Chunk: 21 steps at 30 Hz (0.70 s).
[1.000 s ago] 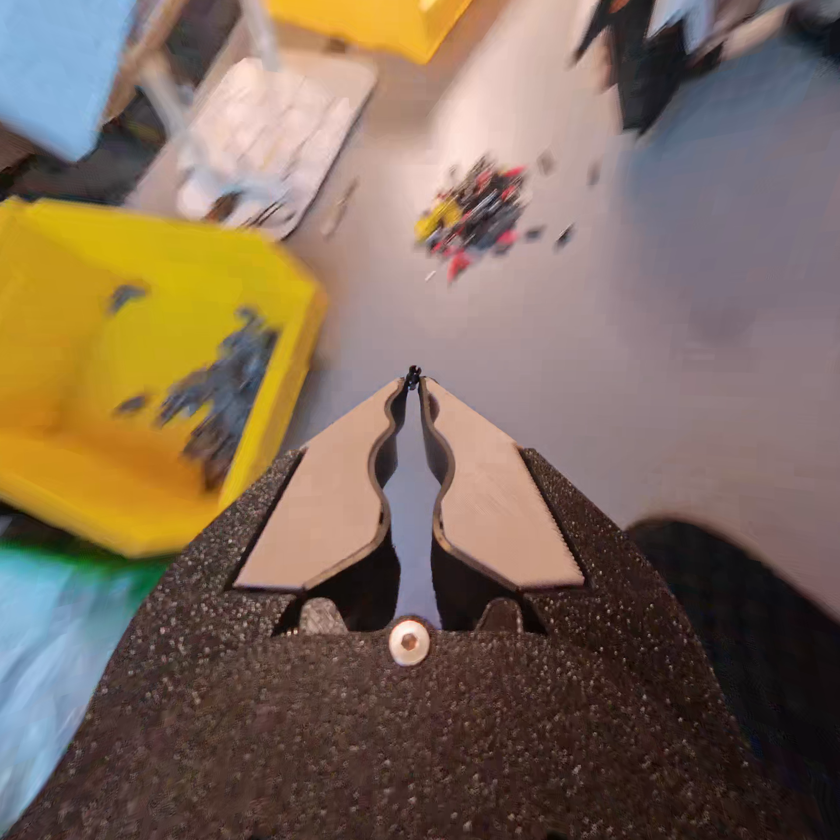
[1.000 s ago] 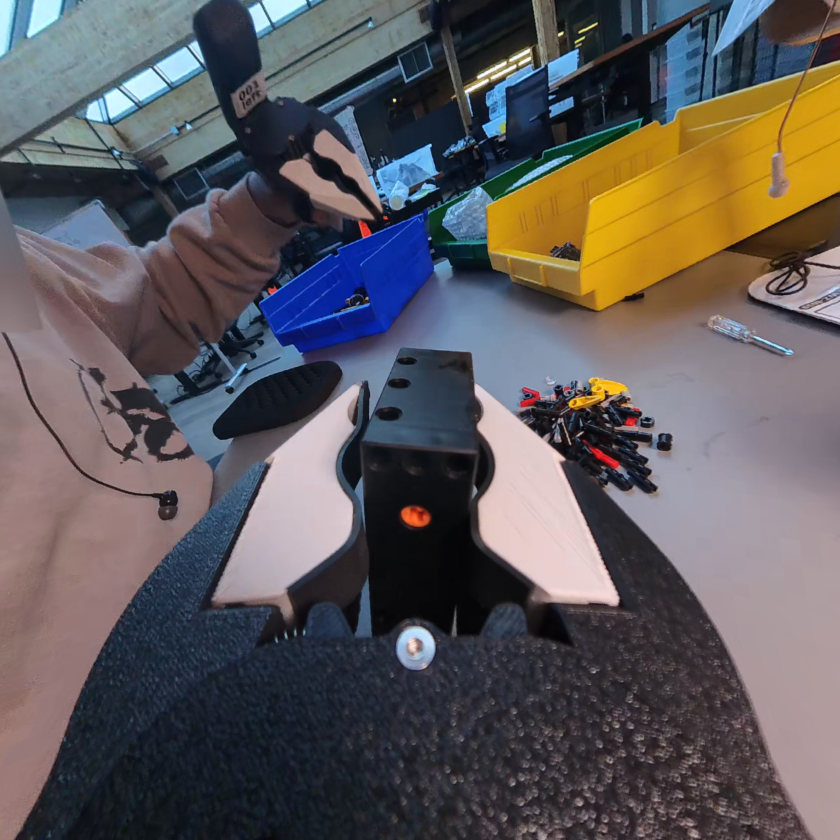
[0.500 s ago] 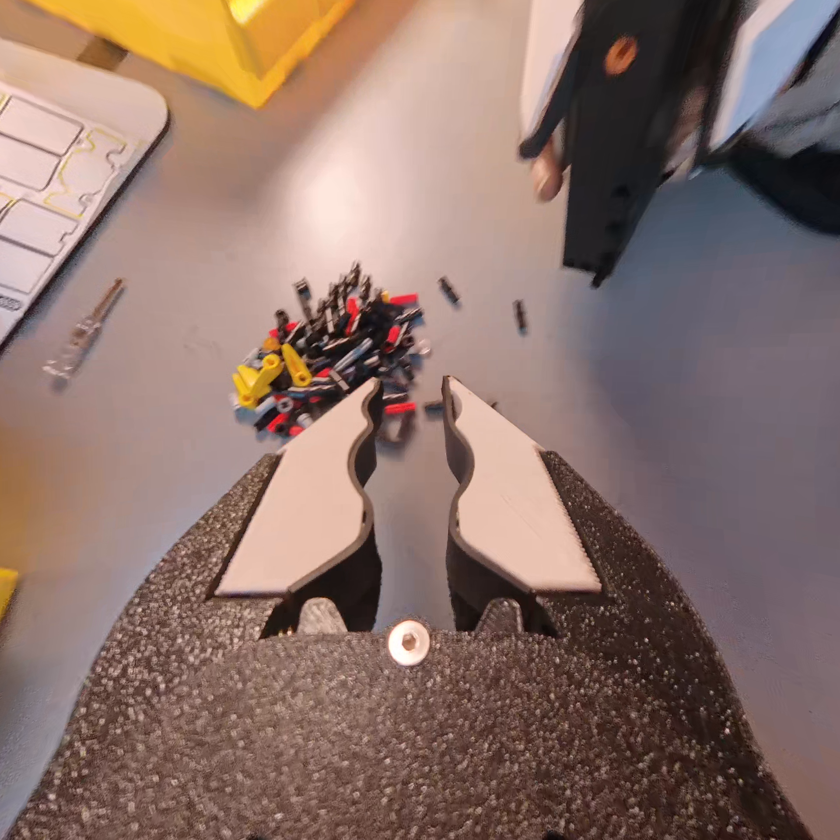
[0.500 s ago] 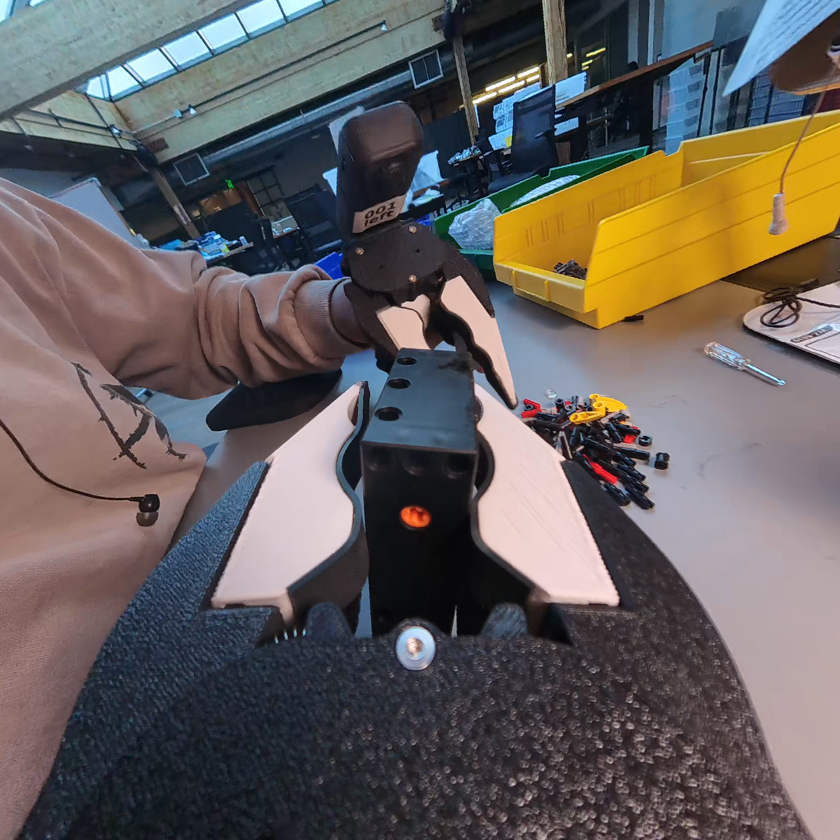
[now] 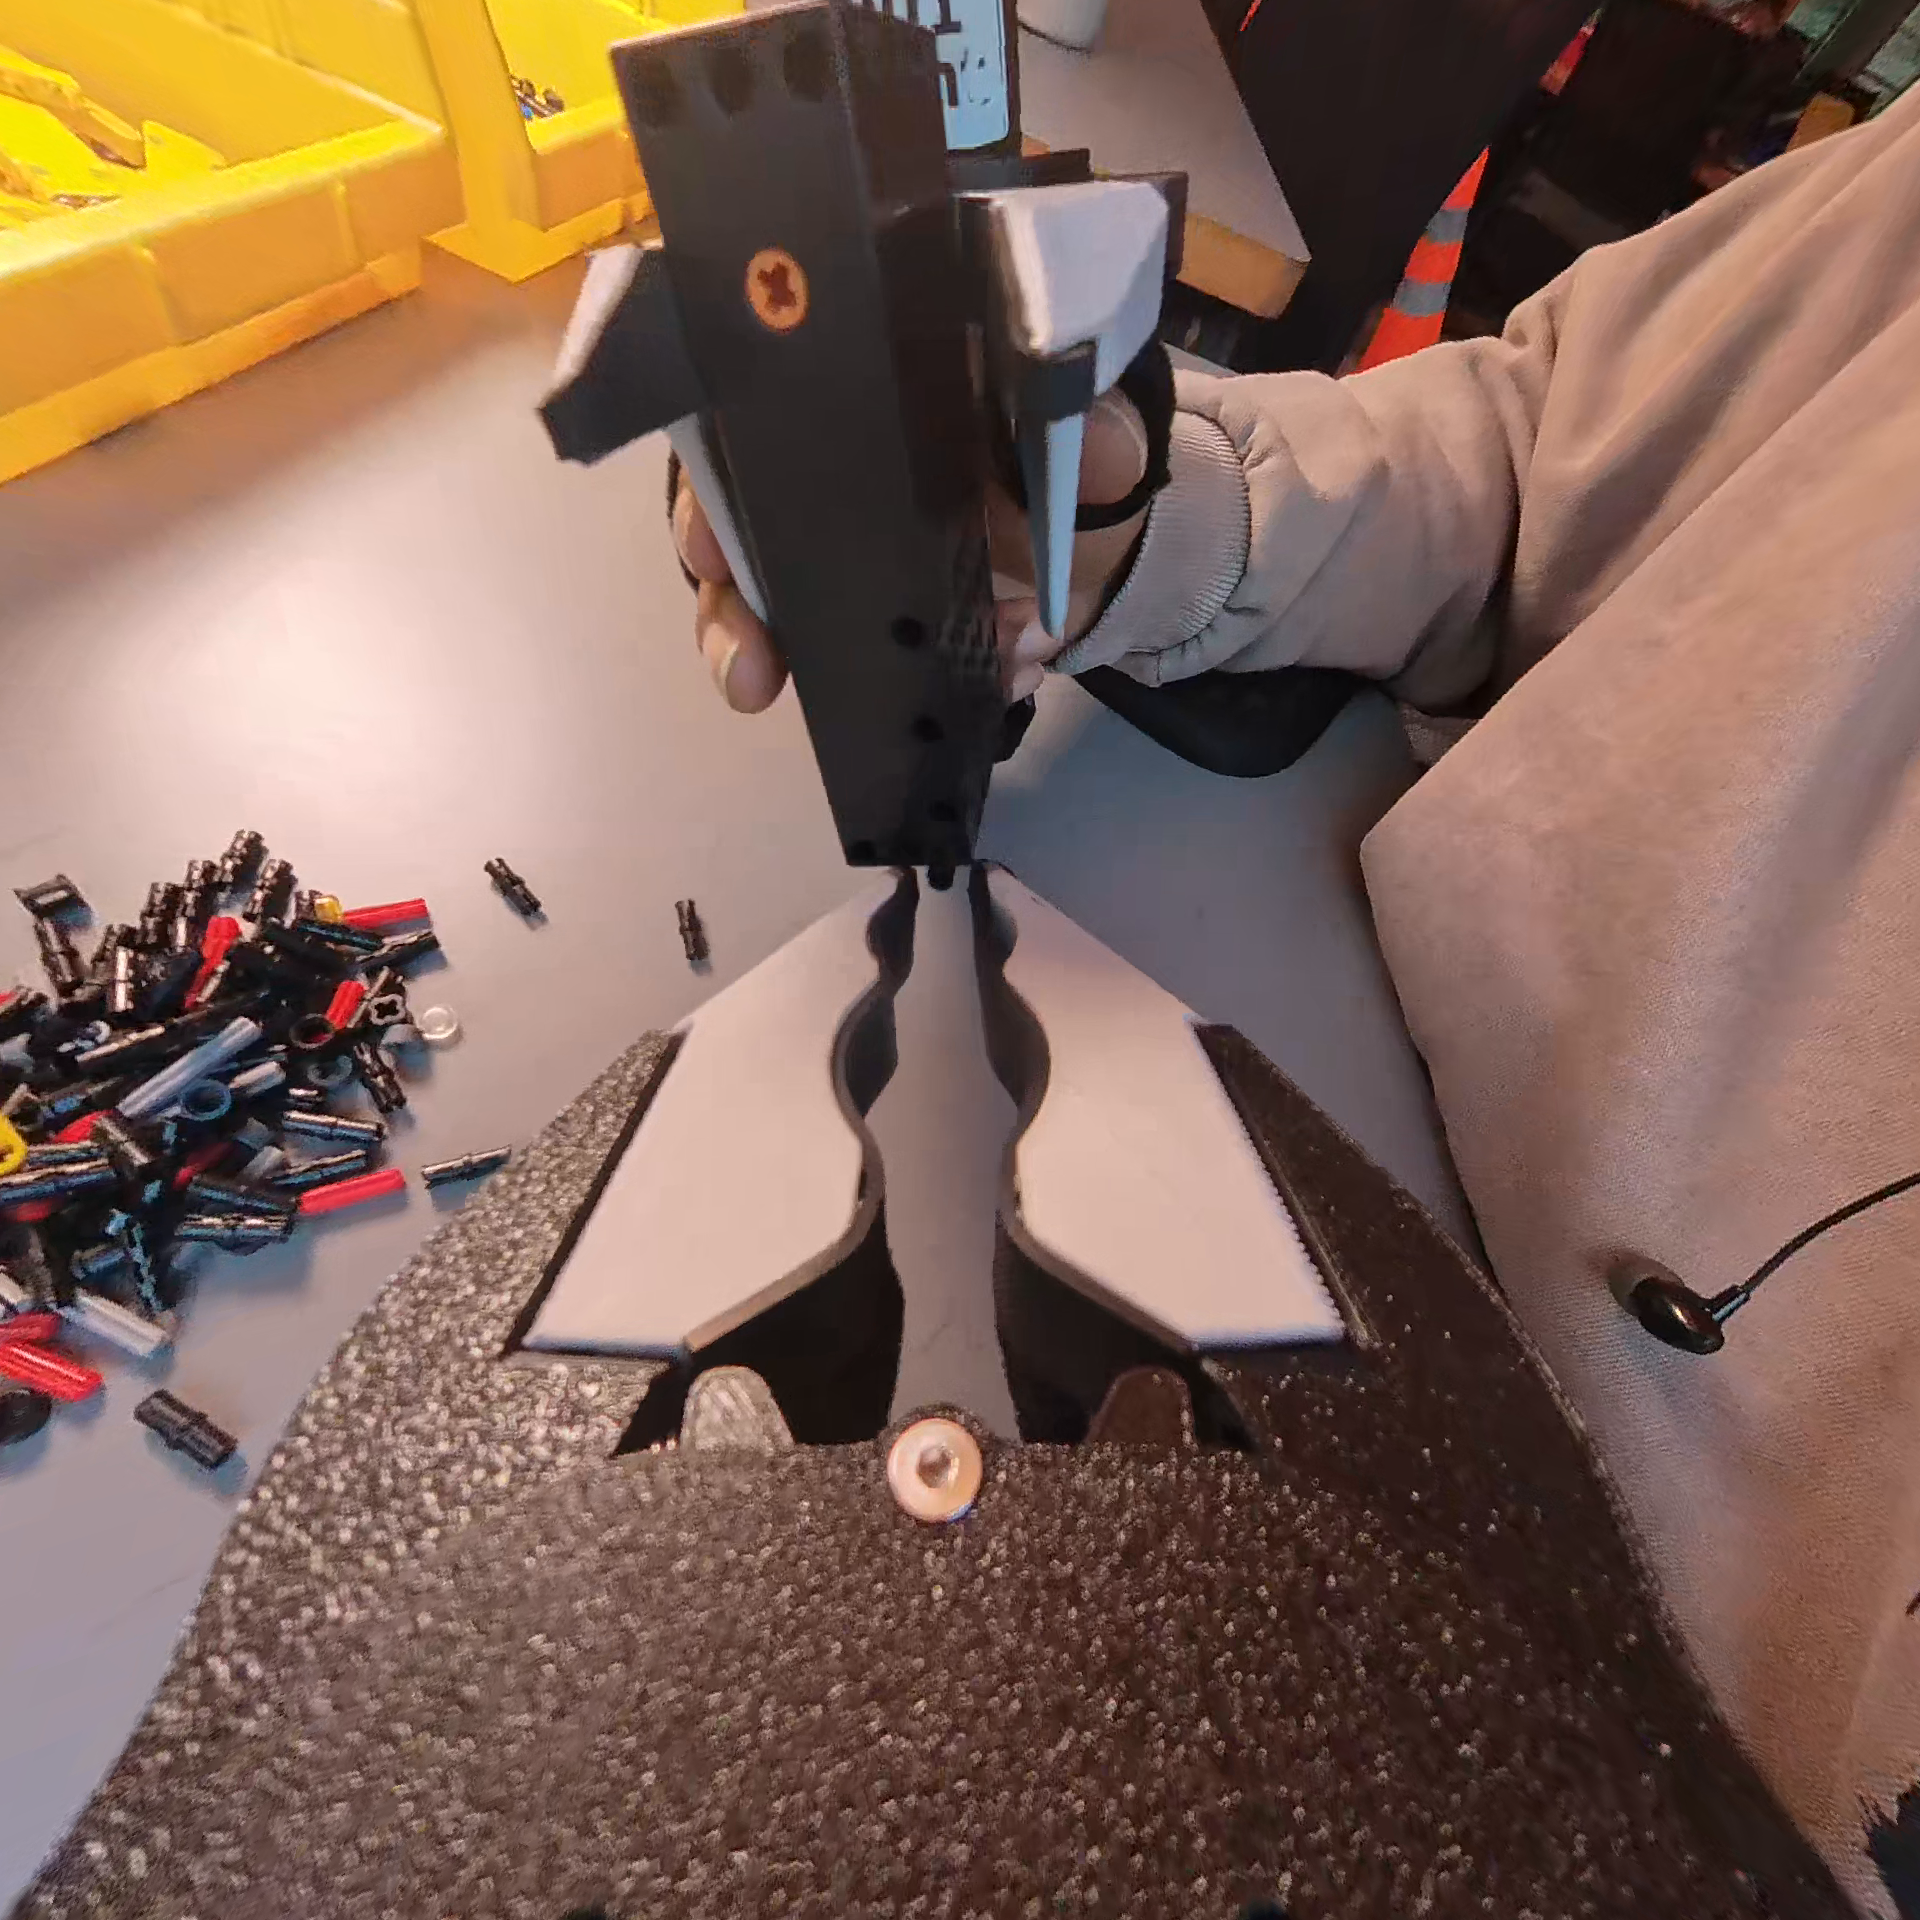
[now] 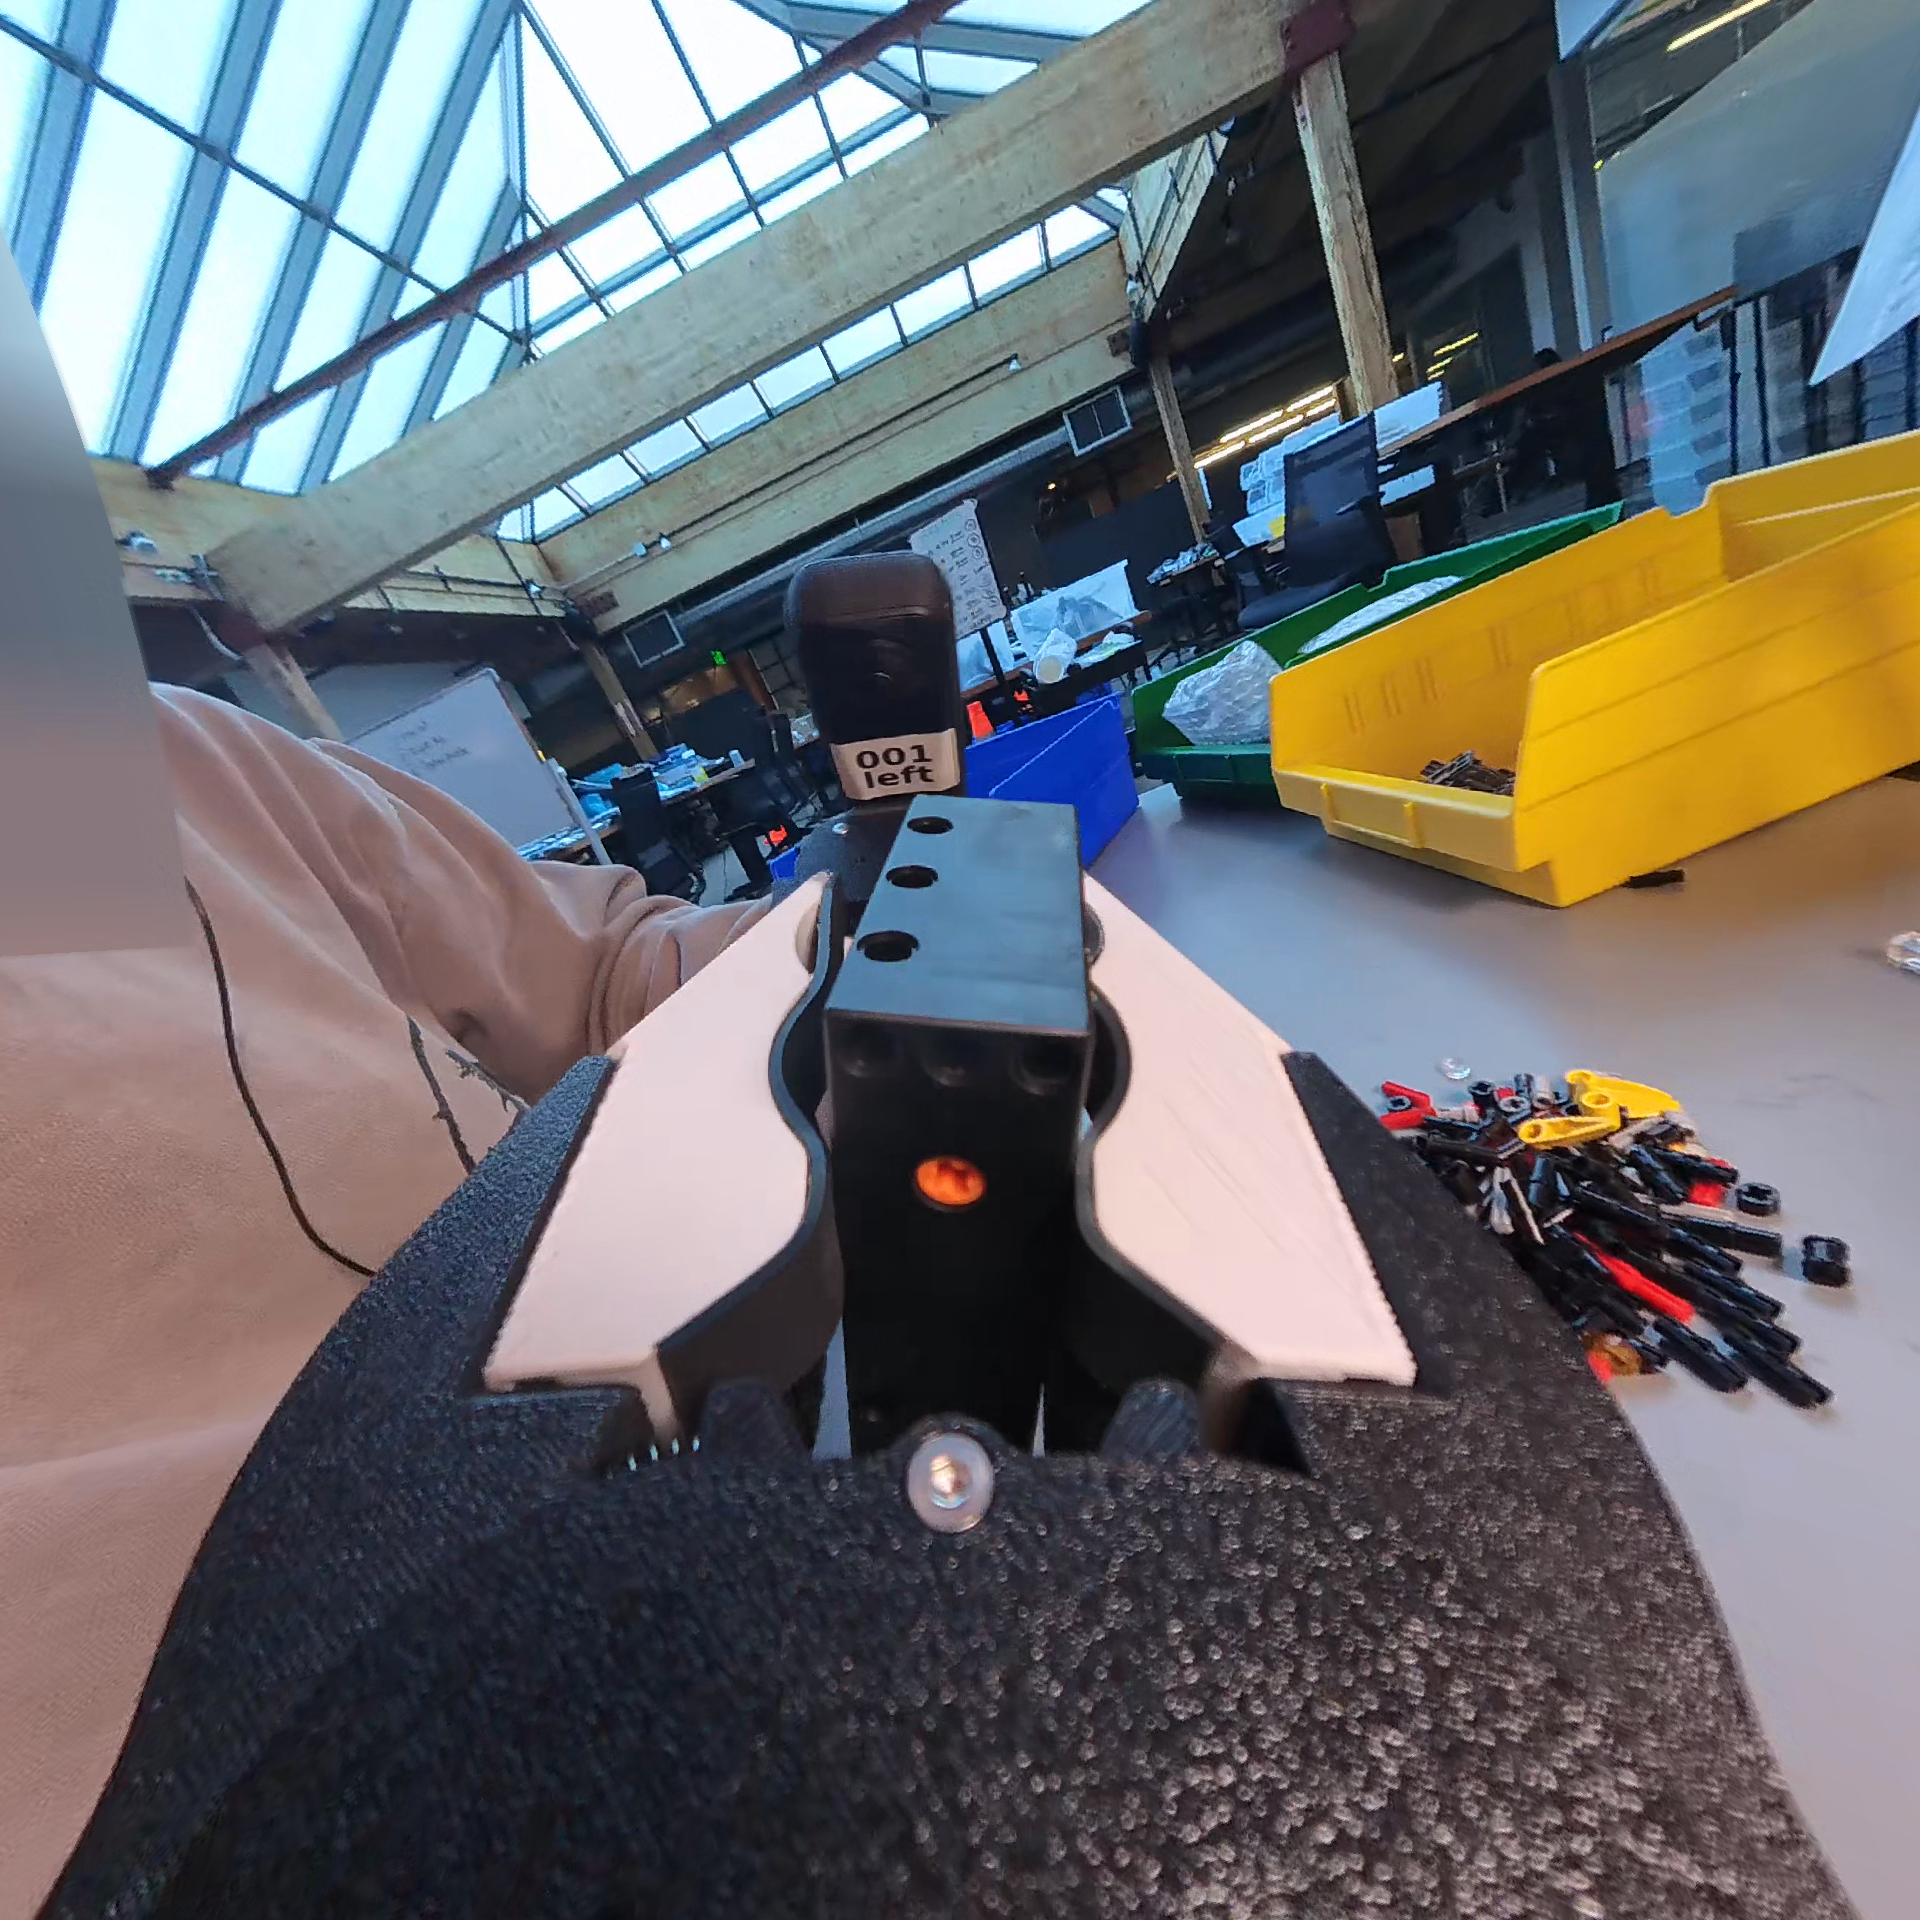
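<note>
The left tool (image 5: 940, 883) has its two fingers almost closed, with only a thin gap at the tips, and a tiny black peg (image 5: 940, 876) sits pinched between the tips. The peg touches the bottom end of a long black block (image 5: 831, 468) with round holes in its side and an orange screw on its face. The right tool (image 6: 956, 914) has that block squeezed between its two white fingers (image 6: 675, 1143), and the block stands up out of them. In the left wrist view a person's hand (image 5: 748, 613) shows behind the block, with a tan sleeve (image 5: 1403, 468) running off to the right. All of this hangs above a gray desk (image 5: 312, 675). On the desk, beside the tools, lies a pile of small parts (image 5: 177, 1101) in black, red, gray and yellow, and a few loose black pegs (image 5: 691, 928) lie just apart from the pile. Farther back on the desk sits a big yellow bin (image 6: 1579, 748) with a few dark parts inside. Next to it are a green bin (image 6: 1226, 748) and a blue bin (image 6: 1049, 758). Far away there are wooden beams (image 6: 727, 312) and a glass roof (image 6: 260, 208).
</note>
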{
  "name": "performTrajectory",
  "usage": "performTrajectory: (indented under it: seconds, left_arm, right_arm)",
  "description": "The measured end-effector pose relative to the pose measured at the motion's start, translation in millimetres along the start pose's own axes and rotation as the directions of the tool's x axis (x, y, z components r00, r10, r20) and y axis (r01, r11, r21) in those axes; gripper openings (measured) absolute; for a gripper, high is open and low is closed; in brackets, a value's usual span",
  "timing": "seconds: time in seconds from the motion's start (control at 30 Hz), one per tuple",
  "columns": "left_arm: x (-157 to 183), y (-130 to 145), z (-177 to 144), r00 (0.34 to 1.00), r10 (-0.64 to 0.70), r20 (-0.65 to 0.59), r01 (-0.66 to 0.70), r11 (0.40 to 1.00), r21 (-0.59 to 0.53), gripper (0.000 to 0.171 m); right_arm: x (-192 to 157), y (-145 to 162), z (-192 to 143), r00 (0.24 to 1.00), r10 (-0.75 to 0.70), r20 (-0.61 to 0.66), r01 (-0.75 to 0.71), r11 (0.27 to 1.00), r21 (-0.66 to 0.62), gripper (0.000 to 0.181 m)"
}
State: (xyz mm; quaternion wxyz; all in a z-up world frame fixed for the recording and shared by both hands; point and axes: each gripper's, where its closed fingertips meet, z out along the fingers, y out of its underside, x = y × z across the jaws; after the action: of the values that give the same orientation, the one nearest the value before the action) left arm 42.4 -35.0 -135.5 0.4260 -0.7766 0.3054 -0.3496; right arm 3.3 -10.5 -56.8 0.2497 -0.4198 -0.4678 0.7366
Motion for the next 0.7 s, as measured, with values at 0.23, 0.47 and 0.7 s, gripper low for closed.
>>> performTrajectory:
  seconds: [0.23, 0.47, 0.7]
  left_arm:
    - [4.4, 4.7, -0.4, 0.999, -0.008, -0.036, 0.008, 1.0, 0.003, 0.007]
    - [10.0, 7.3, -3.9, 0.972, -0.162, -0.171, 0.174, 0.983, 0.053, 0.011]
    - [2.6, 12.4, -5.4, 0.975, -0.178, -0.136, 0.184, 0.982, 0.037, 0.0]
  right_arm:
    - [-2.8, 5.7, 1.9, 1.0, -0.006, 0.023, 0.007, 1.0, -0.031, 0.04]
    - [-6.3, 13.1, 4.9, 0.998, -0.002, 0.056, 0.005, 0.998, -0.06, 0.04]
    - [-5.5, 25.9, 12.2, 0.998, -0.02, 0.058, 0.026, 0.994, -0.11, 0.04]
